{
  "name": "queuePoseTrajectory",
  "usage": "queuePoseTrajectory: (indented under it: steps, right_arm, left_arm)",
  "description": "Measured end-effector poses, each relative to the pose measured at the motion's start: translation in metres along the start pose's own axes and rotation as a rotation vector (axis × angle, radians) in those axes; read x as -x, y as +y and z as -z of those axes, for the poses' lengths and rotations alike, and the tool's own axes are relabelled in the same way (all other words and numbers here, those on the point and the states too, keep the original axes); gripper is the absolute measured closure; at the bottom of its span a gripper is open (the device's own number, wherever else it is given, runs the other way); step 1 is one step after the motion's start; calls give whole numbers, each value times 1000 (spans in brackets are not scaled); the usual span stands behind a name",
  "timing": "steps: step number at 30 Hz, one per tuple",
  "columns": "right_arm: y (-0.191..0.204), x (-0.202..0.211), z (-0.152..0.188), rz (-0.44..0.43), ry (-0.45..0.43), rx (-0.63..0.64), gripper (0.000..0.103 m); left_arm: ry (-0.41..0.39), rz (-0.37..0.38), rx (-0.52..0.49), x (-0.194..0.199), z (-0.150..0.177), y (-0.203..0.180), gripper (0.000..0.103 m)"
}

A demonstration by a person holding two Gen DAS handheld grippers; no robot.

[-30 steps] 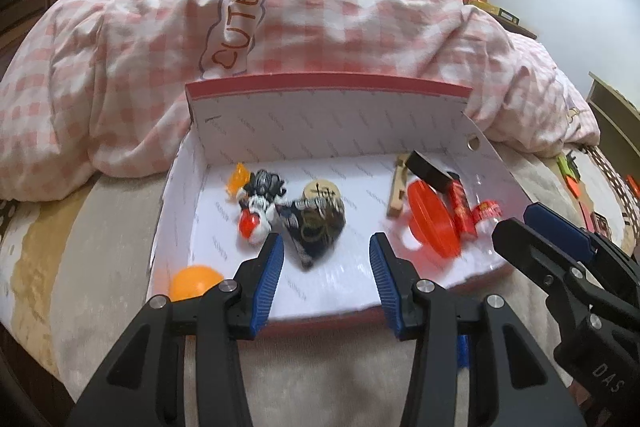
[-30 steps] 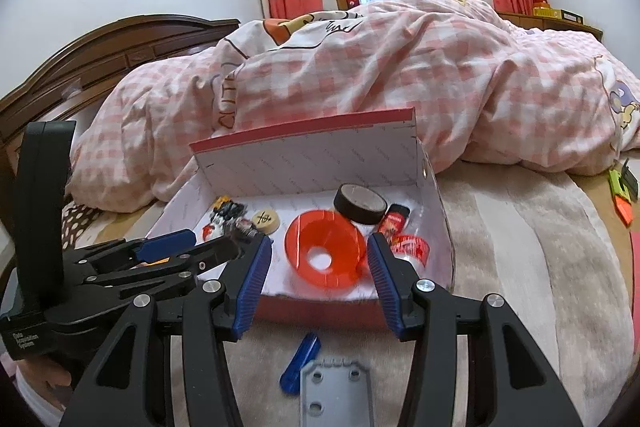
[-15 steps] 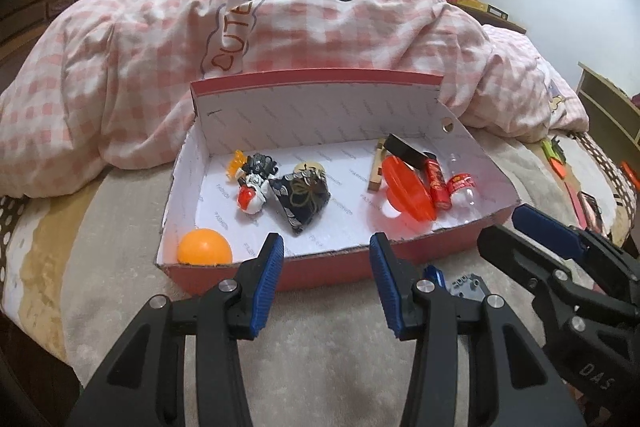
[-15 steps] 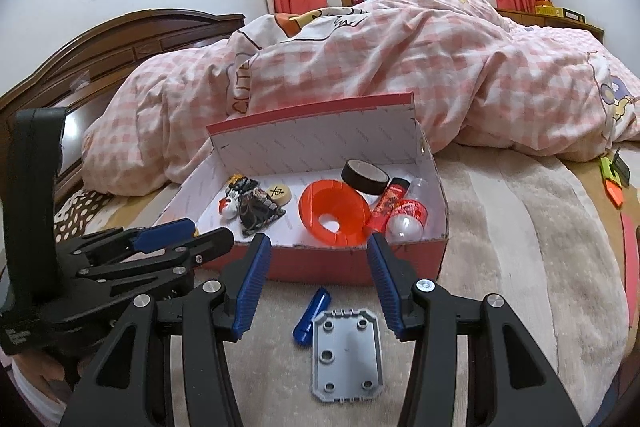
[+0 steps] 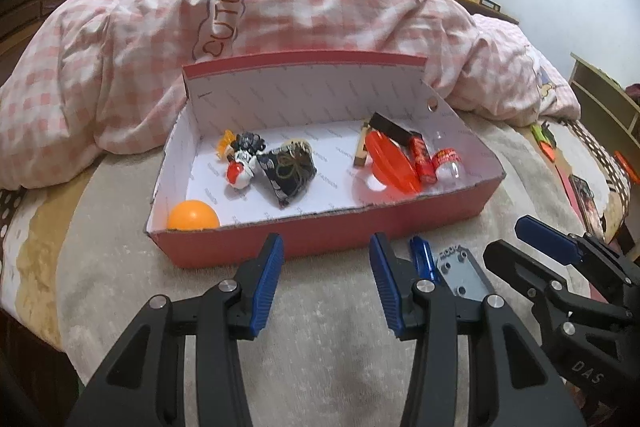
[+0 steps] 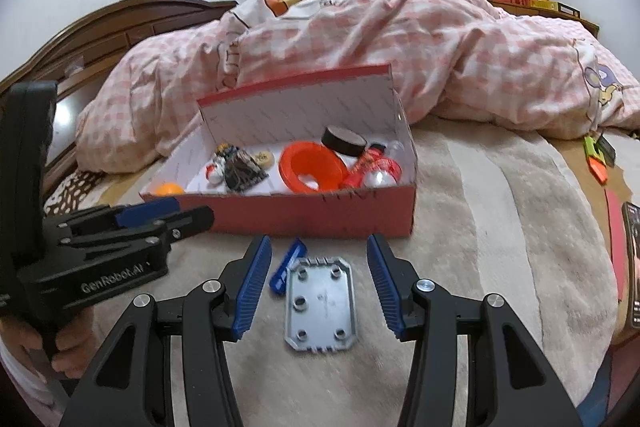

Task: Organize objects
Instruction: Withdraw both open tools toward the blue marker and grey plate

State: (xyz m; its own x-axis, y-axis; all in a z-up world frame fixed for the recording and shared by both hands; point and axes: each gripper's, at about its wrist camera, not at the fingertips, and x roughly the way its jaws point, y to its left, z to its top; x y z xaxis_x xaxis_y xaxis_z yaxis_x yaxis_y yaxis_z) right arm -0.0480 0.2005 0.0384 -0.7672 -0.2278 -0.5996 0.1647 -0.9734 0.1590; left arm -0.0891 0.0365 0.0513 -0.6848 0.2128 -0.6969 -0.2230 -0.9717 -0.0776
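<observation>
A red cardboard box with a white inside stands on the bed. It holds an orange ball, a small figure, a dark pouch, an orange funnel, a black tape roll and a red tube. A grey metal plate and a blue clip lie on the blanket in front of the box. My right gripper is open, with the plate between its fingers. My left gripper is open and empty before the box.
A pink checked duvet is heaped behind the box. Small orange and green items and a phone lie at the bed's right edge. A wooden headboard is at the left.
Both grippers have drawn back from over the box toward the bed's near edge. The plate and blue clip have come into view in front of the box.
</observation>
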Motion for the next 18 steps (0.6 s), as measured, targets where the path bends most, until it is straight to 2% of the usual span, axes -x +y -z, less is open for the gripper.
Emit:
queuePoseTrajectory:
  steps: [7,18]
  right_arm:
    - [-1,-13,15,17,75,19,52]
    - [6,-26,30,22,125,78,52]
  left_arm:
    - [25,-9,-1,-1,14,5,58]
    - [59,-37,52,-1,34,26,58]
